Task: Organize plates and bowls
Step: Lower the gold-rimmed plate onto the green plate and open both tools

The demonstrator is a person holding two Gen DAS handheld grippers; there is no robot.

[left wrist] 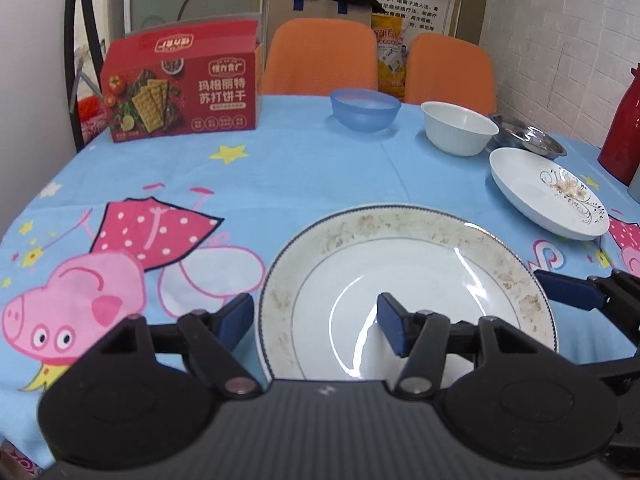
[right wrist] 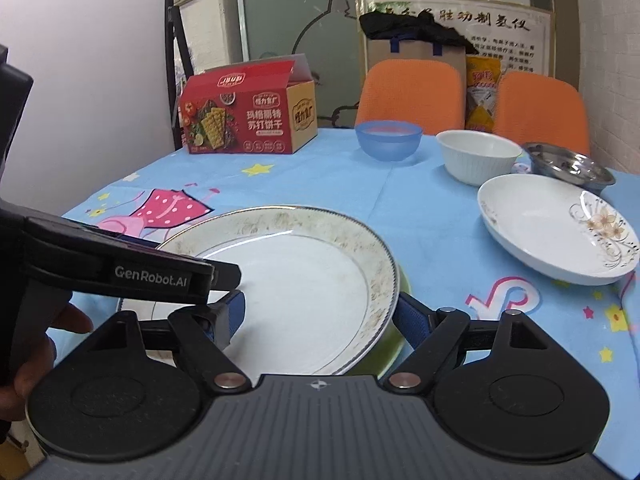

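Note:
A large white plate with a speckled gold rim [left wrist: 400, 276] [right wrist: 304, 264] lies near the front of the table, on top of another dish whose green edge shows under its right side. My left gripper [left wrist: 316, 320] is open, its fingers straddling the plate's left rim. My right gripper [right wrist: 320, 316] is open, its fingers straddling the plate's right rim. A white floral plate [left wrist: 548, 192] [right wrist: 556, 228] lies to the right. Behind it stand a white bowl [left wrist: 458, 128] [right wrist: 478, 156], a blue bowl [left wrist: 365, 110] [right wrist: 389, 140] and a steel bowl [left wrist: 528, 138] [right wrist: 568, 166].
A red cracker box [left wrist: 180, 84] [right wrist: 244, 112] stands at the back left of the table. A red thermos [left wrist: 622, 132] stands at the right edge. Two orange chairs [left wrist: 320, 58] [right wrist: 408, 94] sit behind the table [left wrist: 280, 176].

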